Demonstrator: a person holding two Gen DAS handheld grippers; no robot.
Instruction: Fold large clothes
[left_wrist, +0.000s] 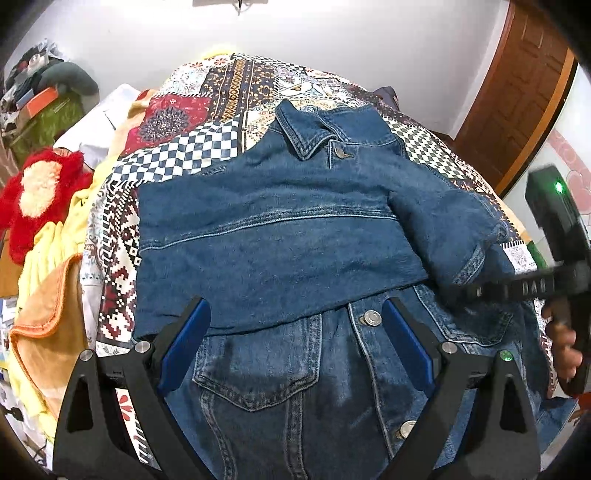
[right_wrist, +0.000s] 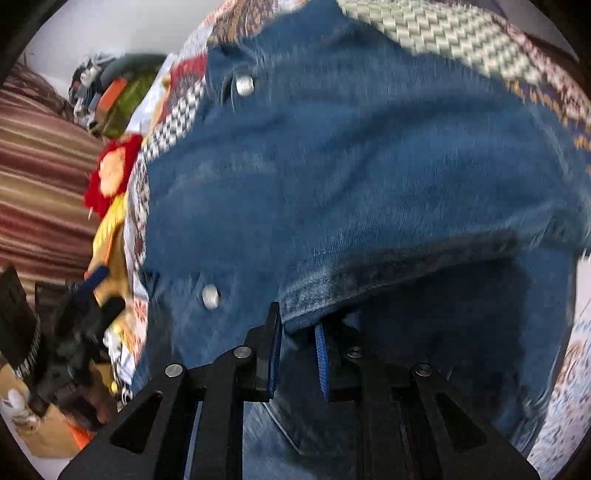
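A blue denim jacket lies front-up on the patterned bed cover, collar at the far end. Its left sleeve is folded across the chest. My left gripper is open and empty, hovering just above the jacket's lower front near a metal button. My right gripper is nearly closed on the edge of a raised denim fold, which it holds up off the jacket. The right gripper also shows at the right edge of the left wrist view, blurred, over the right sleeve.
A red and cream plush, yellow cloth and an orange towel lie along the bed's left side. Cluttered shelves stand at far left. A wooden door is at far right.
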